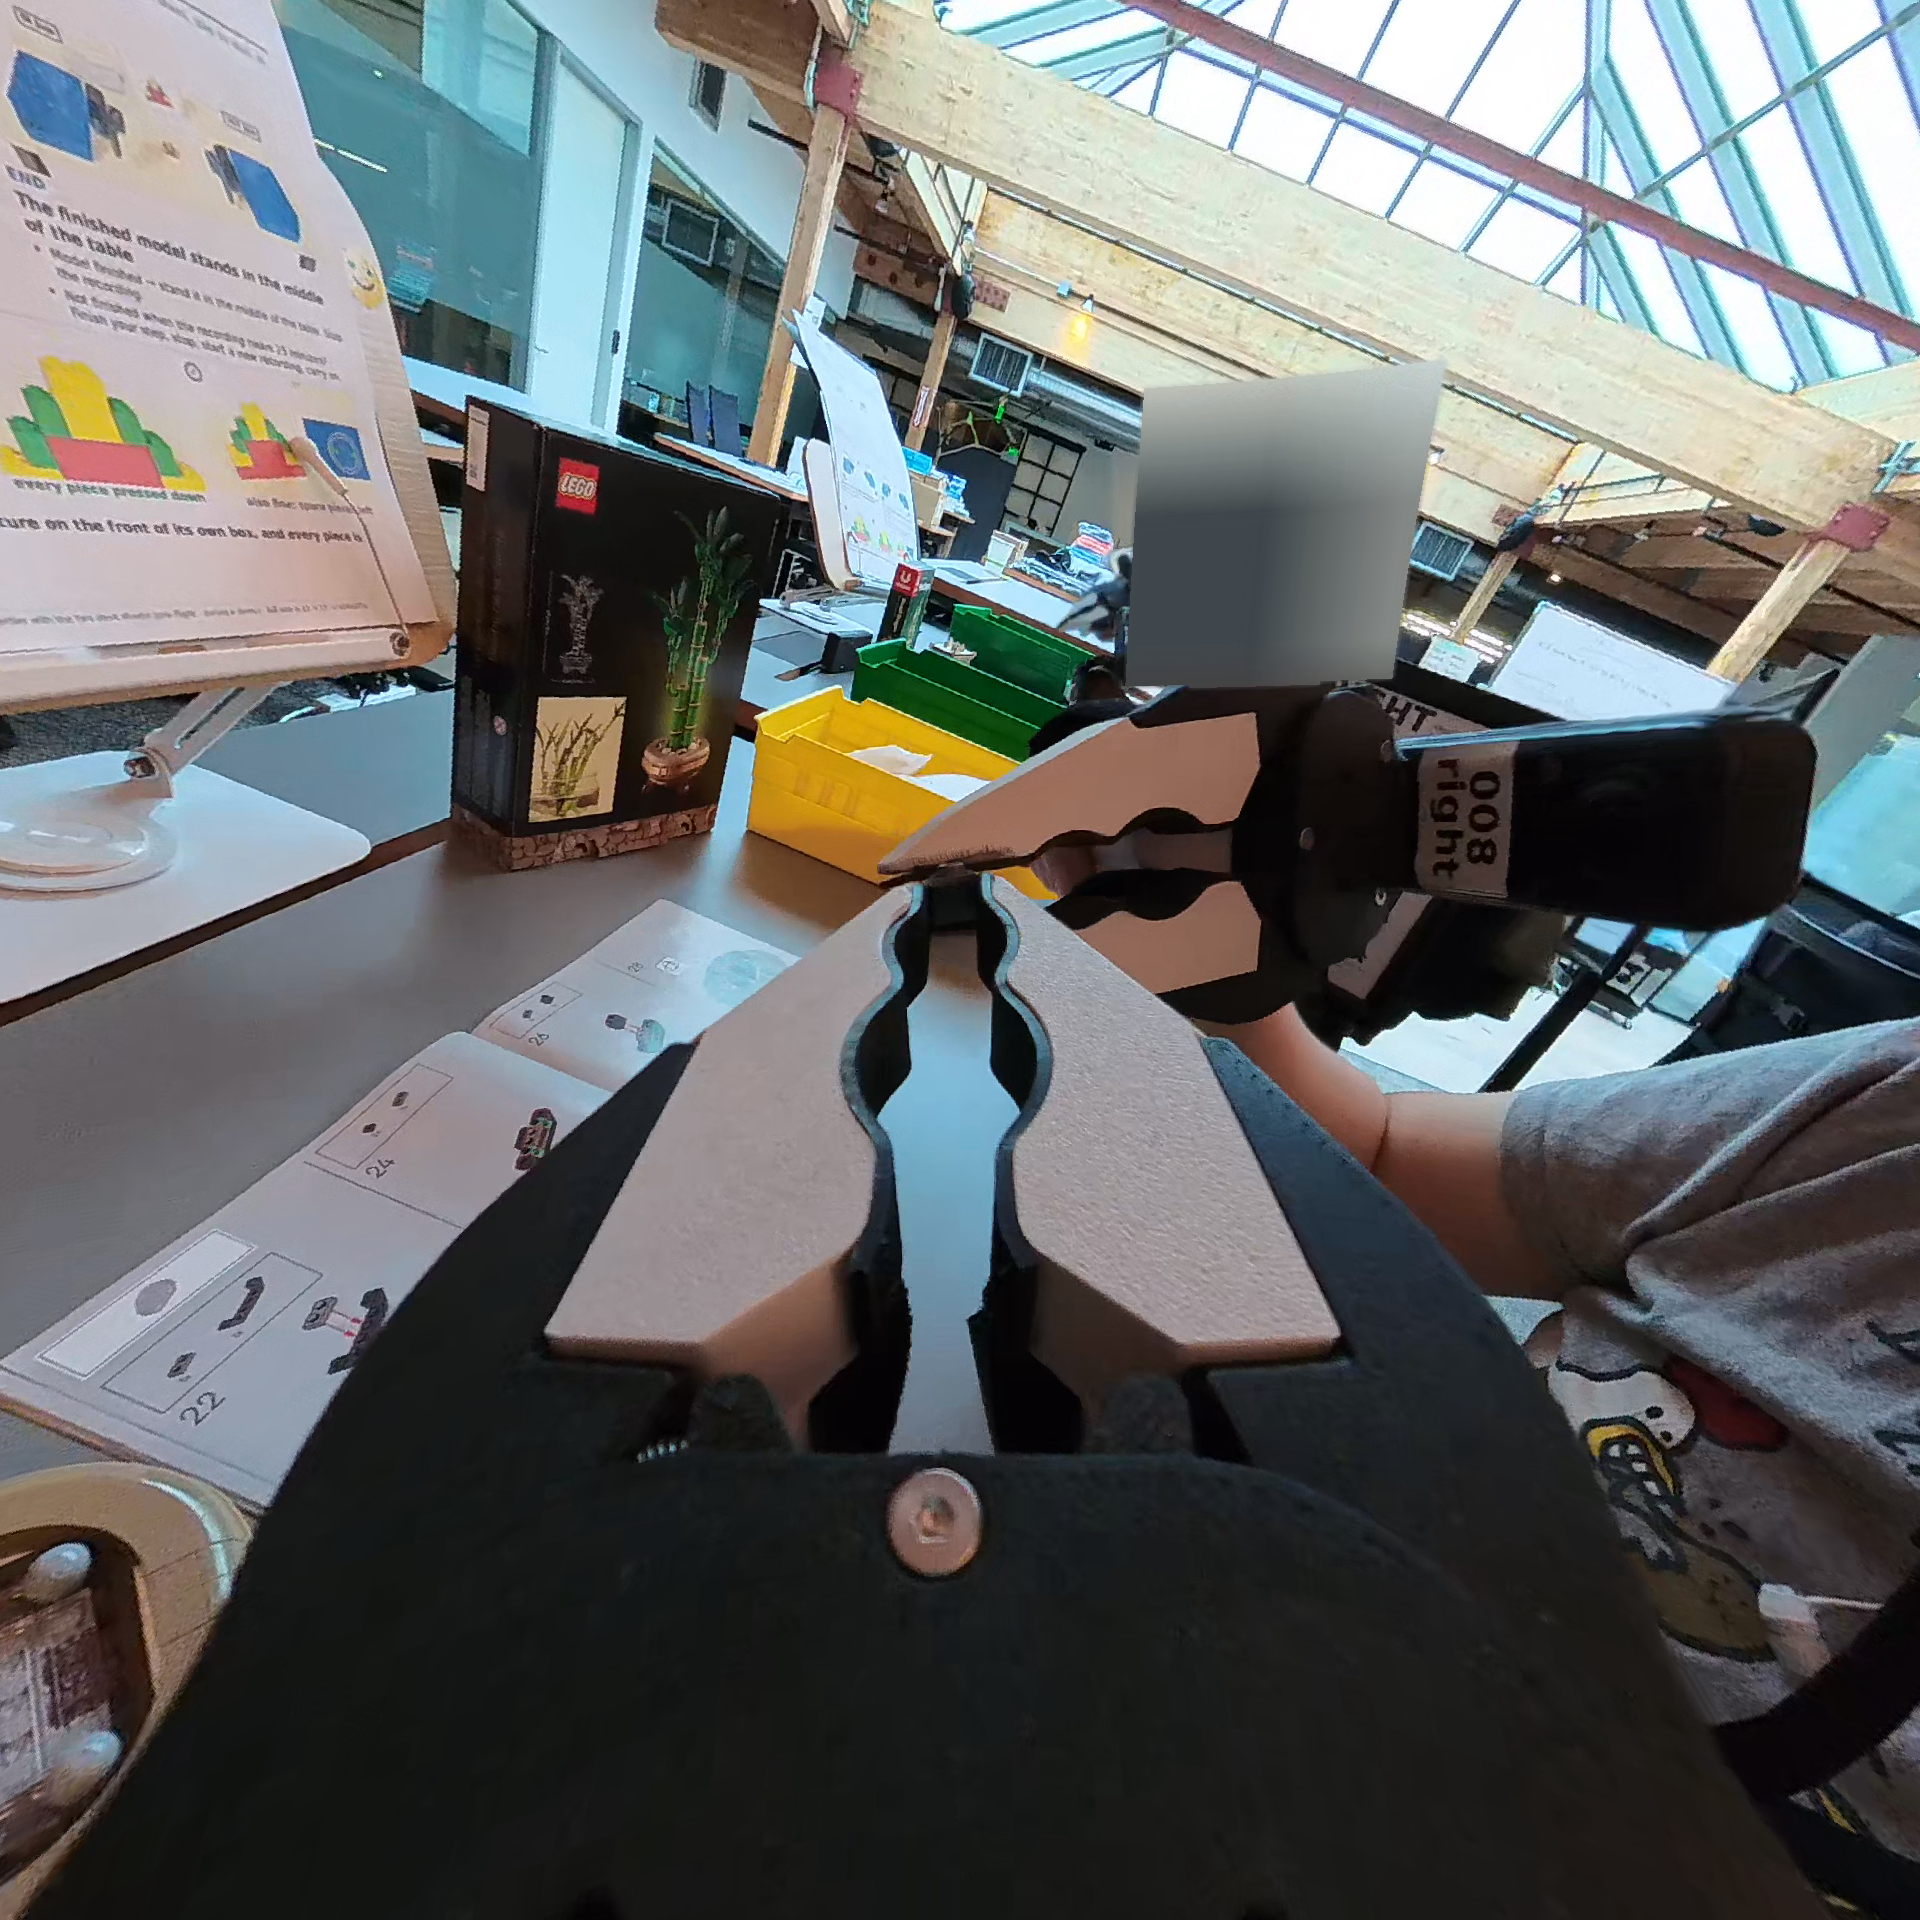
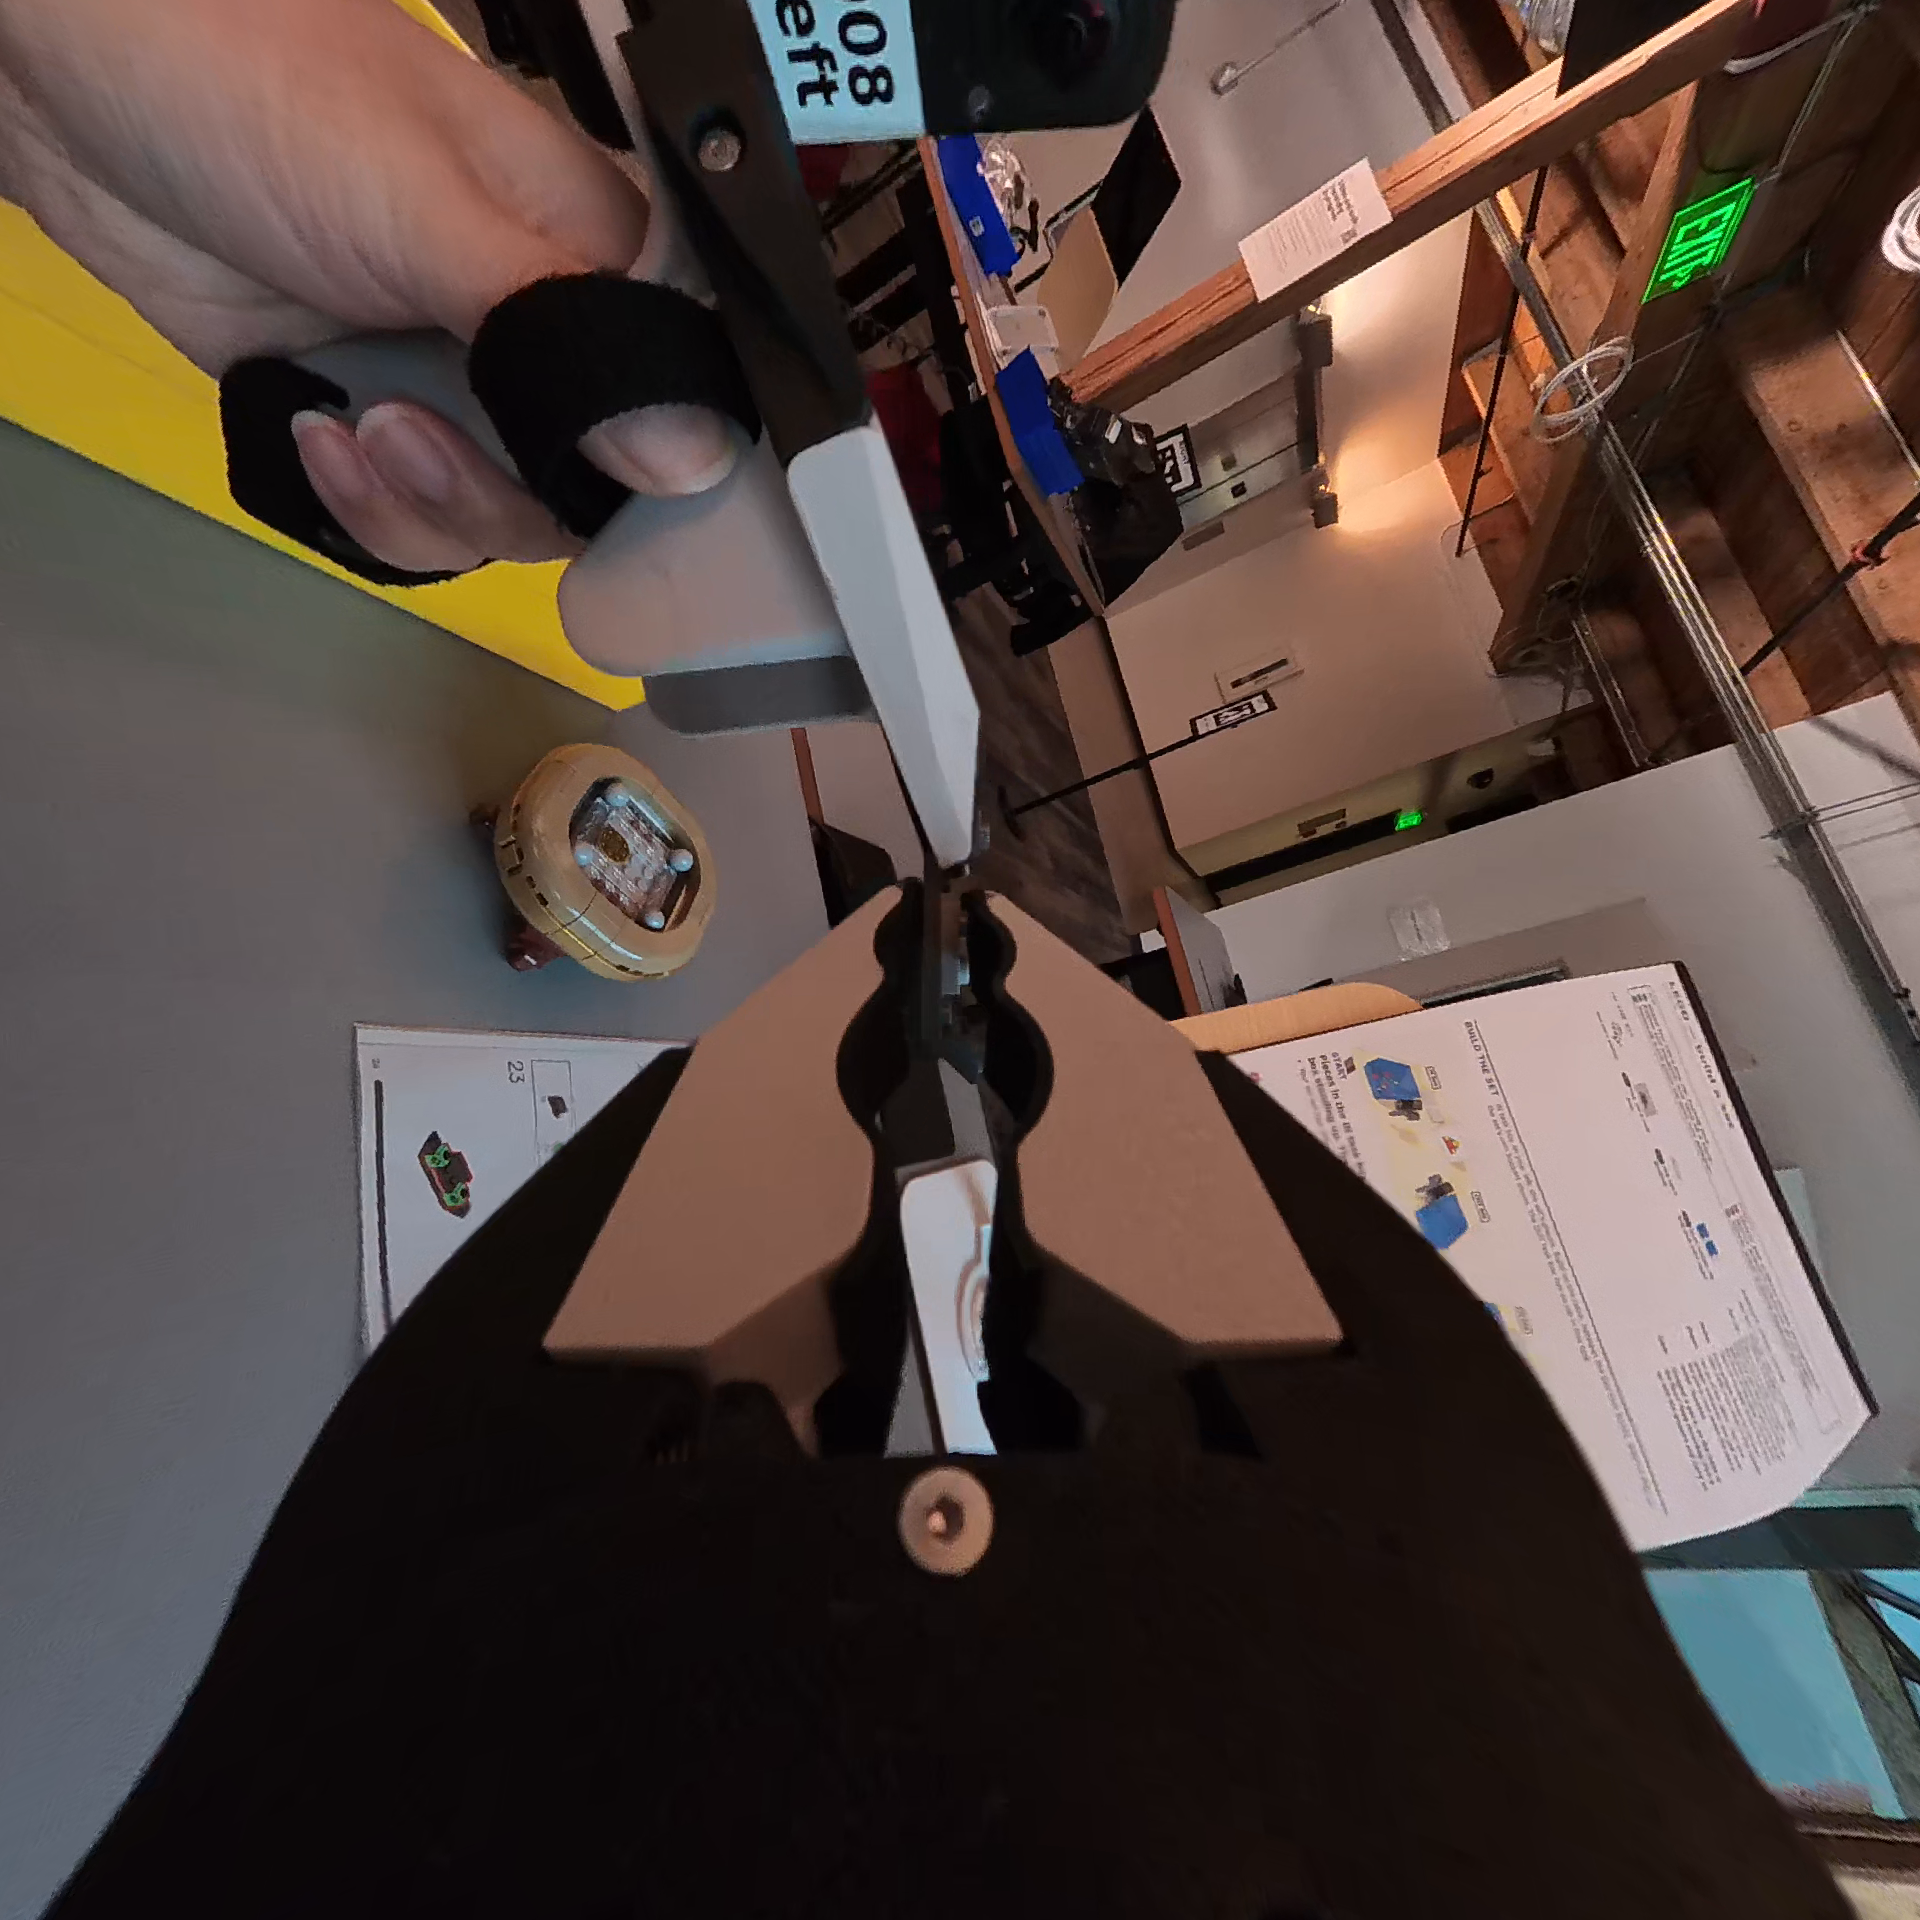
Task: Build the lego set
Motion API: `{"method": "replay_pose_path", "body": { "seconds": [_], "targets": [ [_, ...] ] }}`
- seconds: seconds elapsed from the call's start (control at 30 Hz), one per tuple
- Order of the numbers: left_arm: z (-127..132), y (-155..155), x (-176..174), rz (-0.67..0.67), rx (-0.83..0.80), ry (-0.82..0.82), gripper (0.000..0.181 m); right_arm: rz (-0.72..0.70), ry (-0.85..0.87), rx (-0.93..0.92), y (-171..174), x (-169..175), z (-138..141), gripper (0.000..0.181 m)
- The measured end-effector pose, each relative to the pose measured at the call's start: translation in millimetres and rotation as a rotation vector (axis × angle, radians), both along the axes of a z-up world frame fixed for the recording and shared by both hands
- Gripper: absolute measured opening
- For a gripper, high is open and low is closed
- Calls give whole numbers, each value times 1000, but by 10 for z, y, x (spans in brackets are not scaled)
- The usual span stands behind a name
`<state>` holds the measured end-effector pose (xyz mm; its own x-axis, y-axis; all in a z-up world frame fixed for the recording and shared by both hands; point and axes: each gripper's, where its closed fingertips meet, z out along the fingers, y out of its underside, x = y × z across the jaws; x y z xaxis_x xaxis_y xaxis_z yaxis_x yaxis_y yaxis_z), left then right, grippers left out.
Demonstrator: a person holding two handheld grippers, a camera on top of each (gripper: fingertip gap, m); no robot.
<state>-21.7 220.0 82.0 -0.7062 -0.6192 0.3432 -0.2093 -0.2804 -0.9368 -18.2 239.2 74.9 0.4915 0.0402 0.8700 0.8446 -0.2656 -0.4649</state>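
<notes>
Lego piece: a small dark part (image 1: 948, 902) is seen at frame centre in the left wrist view, pinched where both sets of tips meet, raised above the table; its shape is too small to be made out.
Left gripper: the left gripper (image 1: 948, 896) is closed to a narrow gap at its tips, apparently clamped on the dark part.
Right gripper: the right gripper (image 2: 940, 894) is drawn tight on a thin dark piece (image 2: 940, 977), possibly the same part; in the left wrist view it enters from the right (image 1: 920, 864), its tips touching those of the left one.
Hand: a hand (image 2: 312, 249) is seen at upper left of the right wrist view, strapped to the left gripper's handle.
Built base: a tan rounded assembly (image 2: 608, 862) with a clear studded centre rests on the grey table (image 2: 208, 831), left of centre.
Instruction booklet: it lies open (image 1: 312, 1226) on the table, lower left in the left wrist view.
Set box: a black box (image 1: 608, 634) stands upright beyond the booklet.
Bins: a yellow bin (image 1: 831, 790) is placed just right of the box, with a green bin (image 1: 945, 686) behind it.
Guide sheet: a printed sheet (image 1: 177, 343) is propped on a stand at upper left.
</notes>
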Motion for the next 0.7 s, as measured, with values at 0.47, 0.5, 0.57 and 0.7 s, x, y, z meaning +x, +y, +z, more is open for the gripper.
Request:
{"method": "replay_pose_path", "body": {
  "seconds": [0.47,0.5,0.57,0.7],
  "targets": [
    [20,12,-2,11,-15,10,6,29,106,13,7,-4,23,6],
    [23,12,-5,2,-27,16,6,30,97,16,4,-5,29,7],
    [20,26,1,4,-33,20,6,-5,50,9,-7,39,27,11],
    [23,30,0,4,-29,17,6,-2,15,-7,0,12,-1,11]
  ]
}}
